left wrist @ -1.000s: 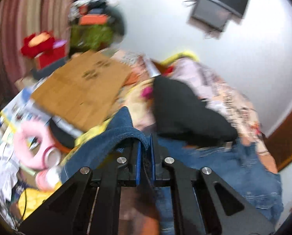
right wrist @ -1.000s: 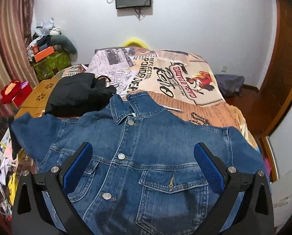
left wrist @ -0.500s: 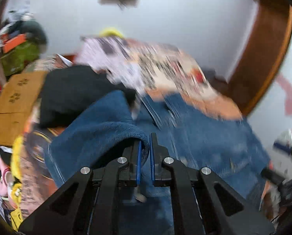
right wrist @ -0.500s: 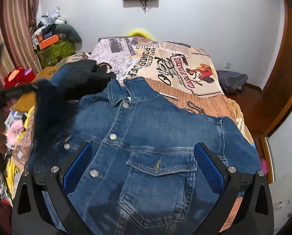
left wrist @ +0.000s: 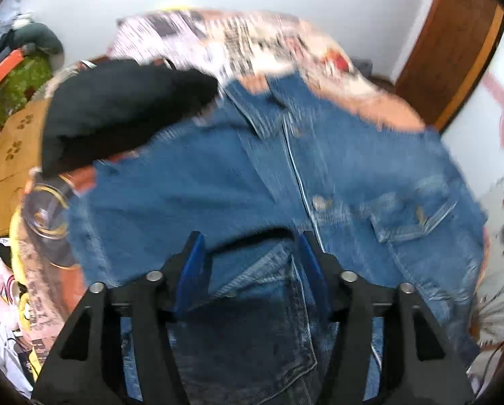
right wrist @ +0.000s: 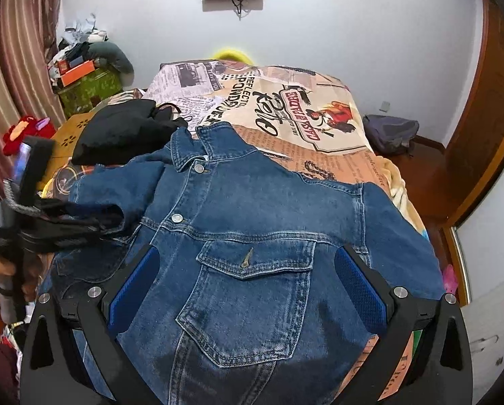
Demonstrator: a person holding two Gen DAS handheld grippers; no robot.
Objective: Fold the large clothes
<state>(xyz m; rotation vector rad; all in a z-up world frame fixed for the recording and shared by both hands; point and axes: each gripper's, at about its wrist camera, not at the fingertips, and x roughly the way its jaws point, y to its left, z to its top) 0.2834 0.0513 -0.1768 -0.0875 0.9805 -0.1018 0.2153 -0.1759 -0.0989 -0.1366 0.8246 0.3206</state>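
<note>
A blue denim jacket (right wrist: 258,209) lies front-up on the bed, collar toward the far wall. Its left sleeve (left wrist: 170,189) is folded across the chest. My left gripper (left wrist: 250,253) is open just above the sleeve cuff (left wrist: 252,270), which lies between the blue pads. It also shows in the right wrist view (right wrist: 93,217) at the left, over the folded sleeve. My right gripper (right wrist: 246,281) is wide open and empty above the jacket's chest pocket (right wrist: 252,263).
A black garment (right wrist: 123,135) lies on the bed left of the collar. The printed bedspread (right wrist: 285,101) covers the bed. A wooden board (left wrist: 12,148) and clutter are at the left, a grey bag (right wrist: 390,133) on the floor at right.
My left gripper carried the sleeve rightward over the jacket front, then opened and let it go. The right gripper stayed open, drifting slightly.
</note>
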